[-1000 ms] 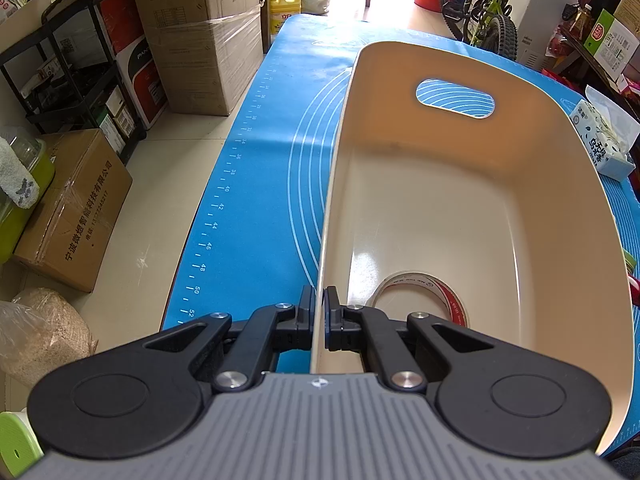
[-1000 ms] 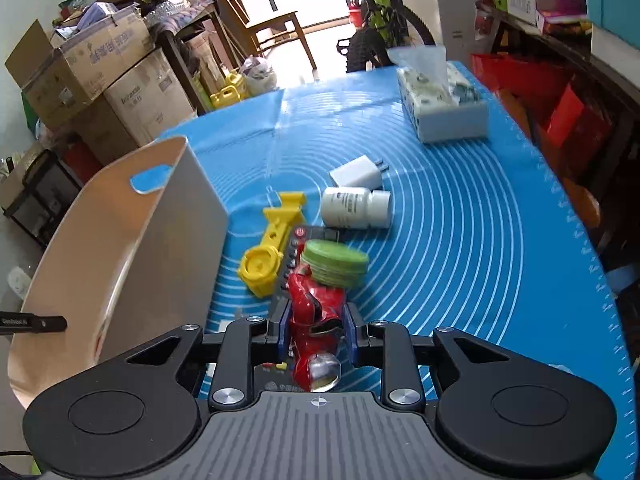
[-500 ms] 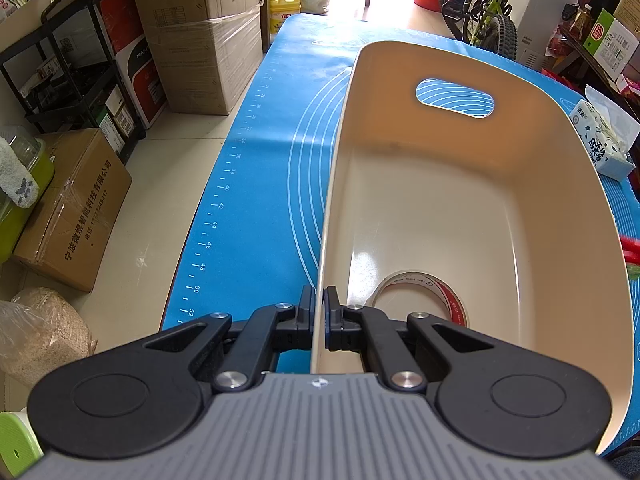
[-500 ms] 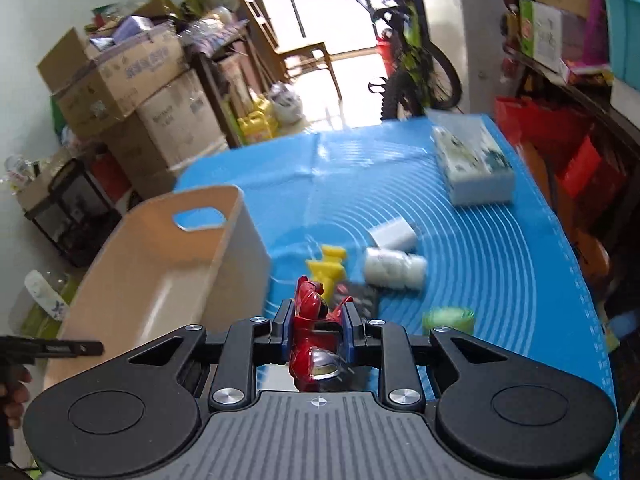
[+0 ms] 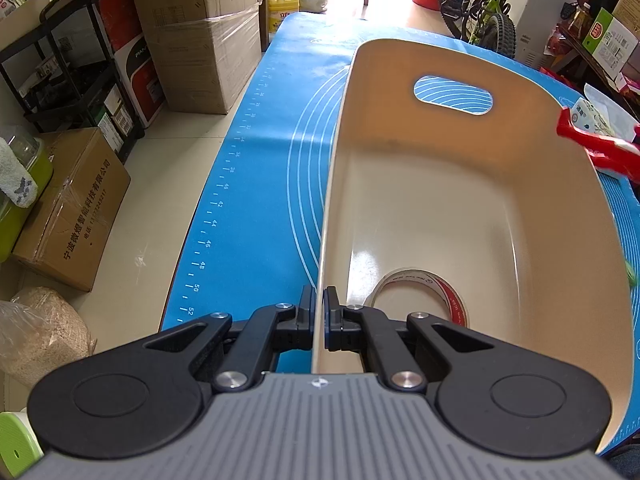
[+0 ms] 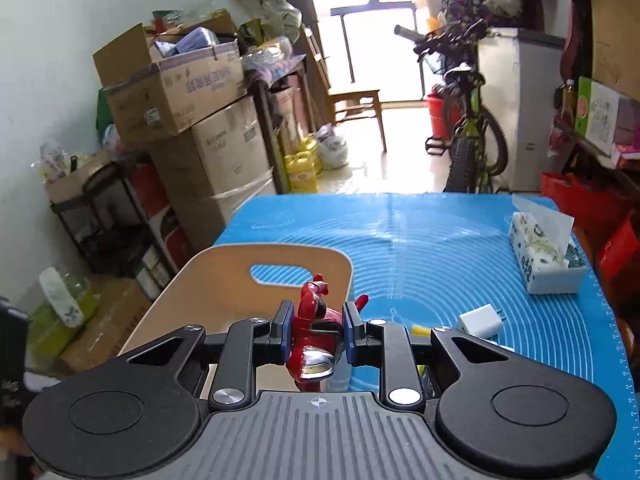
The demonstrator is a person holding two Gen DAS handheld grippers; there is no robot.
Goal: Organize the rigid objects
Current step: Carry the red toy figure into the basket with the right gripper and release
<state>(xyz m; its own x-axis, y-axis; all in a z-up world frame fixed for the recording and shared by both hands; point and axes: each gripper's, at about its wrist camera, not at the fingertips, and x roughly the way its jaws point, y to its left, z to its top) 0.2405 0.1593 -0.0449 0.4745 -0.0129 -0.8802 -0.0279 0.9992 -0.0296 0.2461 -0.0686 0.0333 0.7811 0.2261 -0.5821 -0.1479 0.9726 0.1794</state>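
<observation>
A beige plastic bin (image 5: pixel 460 184) stands on the blue mat (image 5: pixel 260 200). My left gripper (image 5: pixel 319 312) is shut on the bin's near left wall. A roll of tape (image 5: pixel 420 296) lies on the bin floor. My right gripper (image 6: pixel 316 328) is shut on a red toy figure (image 6: pixel 316 336) and holds it in the air over the bin's right edge (image 6: pixel 348 276). The red toy (image 5: pixel 596 146) also shows in the left wrist view above the bin's right rim. A white charger (image 6: pixel 480 322) lies on the mat, with a yellow object (image 6: pixel 418 330) partly hidden behind my right gripper.
A tissue box (image 6: pixel 544 256) sits on the mat at the right. Cardboard boxes (image 6: pixel 200 120), a black rack (image 5: pixel 68 80) and a bicycle (image 6: pixel 468 136) stand on the floor around the table. The mat's left edge (image 5: pixel 200 240) drops to the floor.
My right gripper has lifted the red toy off the mat and carried it left and up to the bin's right rim. The left gripper and bin have not moved.
</observation>
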